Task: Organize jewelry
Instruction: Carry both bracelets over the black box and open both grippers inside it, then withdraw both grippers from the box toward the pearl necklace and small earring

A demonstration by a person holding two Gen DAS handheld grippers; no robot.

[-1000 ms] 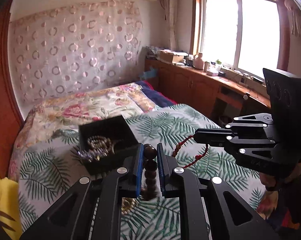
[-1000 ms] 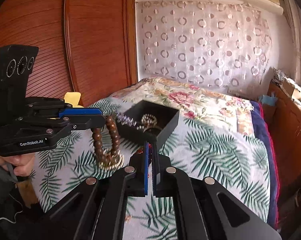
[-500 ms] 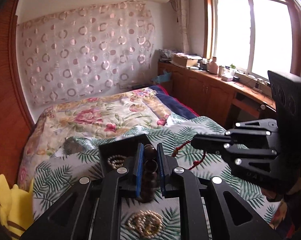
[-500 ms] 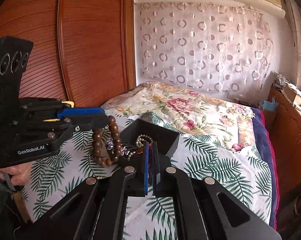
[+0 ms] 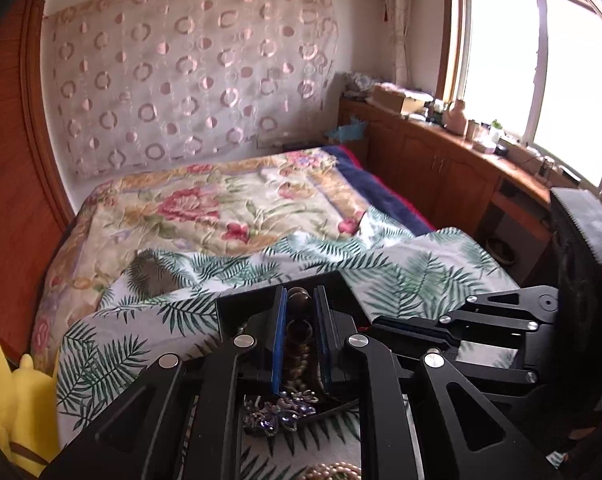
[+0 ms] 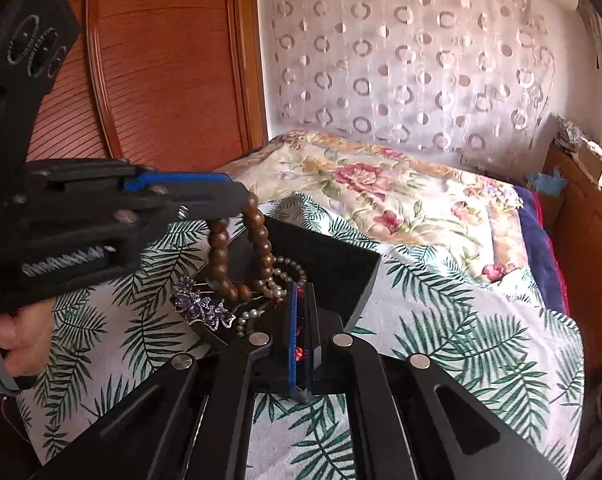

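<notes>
A black jewelry box (image 6: 341,264) sits on the palm-print bedspread; it also shows in the left wrist view (image 5: 341,284). My left gripper (image 5: 300,300) is shut on a brown wooden bead bracelet (image 6: 257,240), which hangs over the box. In the left wrist view the beads (image 5: 299,330) show between the jaws. My right gripper (image 6: 301,296) is shut on a red bead string (image 6: 299,352) at the box's near edge. Inside the box lie a pearl bracelet (image 6: 279,280) and a purple crystal piece (image 6: 203,308).
A beige pearl strand (image 5: 333,470) lies on the bedspread in front of the box. A yellow plush toy (image 5: 13,404) sits at the left edge of the bed. A wooden headboard stands left, and a wooden cabinet (image 5: 441,168) runs under the window.
Both grippers have moved forward to the box. The brown bracelet now hangs over the box's inside, and the red string has come to the box's near edge.
</notes>
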